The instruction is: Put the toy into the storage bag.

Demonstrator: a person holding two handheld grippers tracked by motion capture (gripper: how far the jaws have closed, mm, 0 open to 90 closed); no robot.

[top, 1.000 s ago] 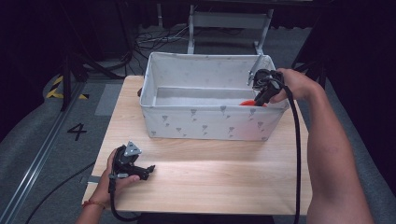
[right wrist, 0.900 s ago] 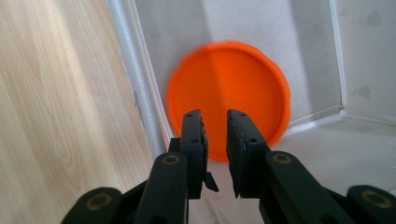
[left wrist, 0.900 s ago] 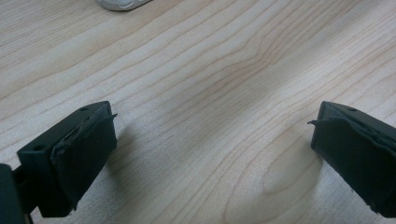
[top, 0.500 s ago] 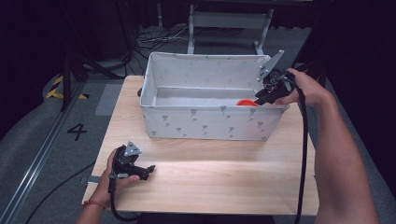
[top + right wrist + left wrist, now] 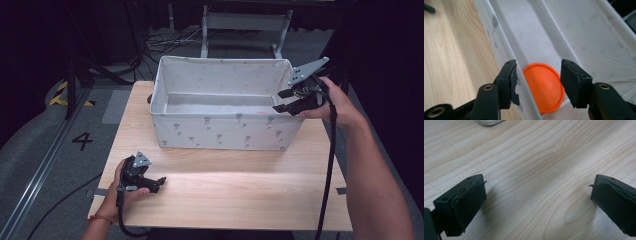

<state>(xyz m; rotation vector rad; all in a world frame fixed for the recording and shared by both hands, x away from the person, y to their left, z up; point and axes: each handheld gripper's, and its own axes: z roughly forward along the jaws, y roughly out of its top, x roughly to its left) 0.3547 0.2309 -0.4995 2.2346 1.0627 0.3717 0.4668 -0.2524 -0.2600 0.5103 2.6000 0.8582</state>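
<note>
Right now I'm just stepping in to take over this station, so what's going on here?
A person works at a light wooden table with two handheld grippers. The right gripper hangs open at the right end of a white fabric bin with grey triangles, above a flat orange round disc lying on the bin's floor. Nothing is held between its jaws. The left gripper rests open and empty on the table near the front left.

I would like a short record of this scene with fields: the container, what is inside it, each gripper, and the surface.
container: white fabric bin with grey marks, at the back of the table
inside: orange disc, lying flat on the bin floor by a wall
right gripper: open, above the disc at the bin's right end, not touching it
left gripper: open, empty, low over the wood
surface: light wooden table
</note>
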